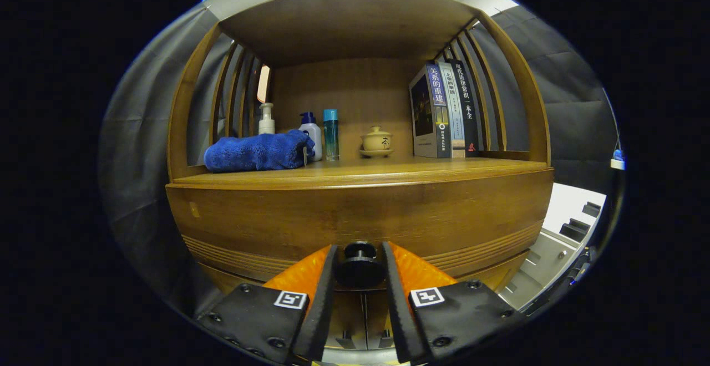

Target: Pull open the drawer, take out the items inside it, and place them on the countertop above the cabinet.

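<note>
- Gripper (pixel 359 269): two fingers drawn close together, one against each side of the dark round drawer knob (pixel 359 266); knob held between them
- Drawer (pixel 360 216): curved wooden front with grooved bands low down, apparently closed against the cabinet; contents hidden
- Countertop (pixel 360 173): wooden shelf surface directly above the drawer front, beyond the fingers
- Blue towel (pixel 258 152): rolled, lying at the left of the countertop
- White pump bottle (pixel 267 119): upright behind the towel
- White bottle with blue pump (pixel 311 136): upright, just beside the towel's right end
- Blue-capped clear bottle (pixel 331 134): upright, just right of the white one
- Lidded ceramic cup (pixel 377 141): on a saucer, near the middle of the shelf back
- Books (pixel 444 111): a row standing upright at the right, against the slatted side
- Lower cabinet doors (pixel 363 310): seen between the fingers, below the knob
</note>
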Motion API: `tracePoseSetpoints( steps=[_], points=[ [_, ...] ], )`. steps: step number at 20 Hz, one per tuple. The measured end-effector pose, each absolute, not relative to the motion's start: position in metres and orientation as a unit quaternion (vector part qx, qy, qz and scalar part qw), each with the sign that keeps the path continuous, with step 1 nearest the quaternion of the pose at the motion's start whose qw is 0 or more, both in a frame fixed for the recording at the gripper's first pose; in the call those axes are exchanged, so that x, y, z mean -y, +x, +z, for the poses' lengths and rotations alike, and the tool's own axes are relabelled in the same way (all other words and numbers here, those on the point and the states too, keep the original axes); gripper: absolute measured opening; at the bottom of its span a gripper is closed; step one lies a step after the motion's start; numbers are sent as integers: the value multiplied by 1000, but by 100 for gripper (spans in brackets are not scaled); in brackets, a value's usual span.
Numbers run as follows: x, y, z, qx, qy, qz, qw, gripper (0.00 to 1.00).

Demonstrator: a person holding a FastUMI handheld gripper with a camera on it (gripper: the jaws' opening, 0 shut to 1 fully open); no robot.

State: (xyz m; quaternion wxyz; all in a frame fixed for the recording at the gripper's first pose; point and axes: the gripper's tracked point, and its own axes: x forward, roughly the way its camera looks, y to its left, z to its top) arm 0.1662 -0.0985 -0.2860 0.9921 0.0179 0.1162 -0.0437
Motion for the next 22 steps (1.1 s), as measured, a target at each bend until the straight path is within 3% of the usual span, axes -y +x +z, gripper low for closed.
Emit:
tracePoseSetpoints(
  steps=[4,16,18,22],
  points=[
    [100,166,-285,-118,23,-41,992,49],
    [98,135,-292,-128,9,-37,991,48],
    [98,135,-292,-129,13,-35,991,41],
    [96,122,-289,-138,32,-30,989,41]
  ],
)
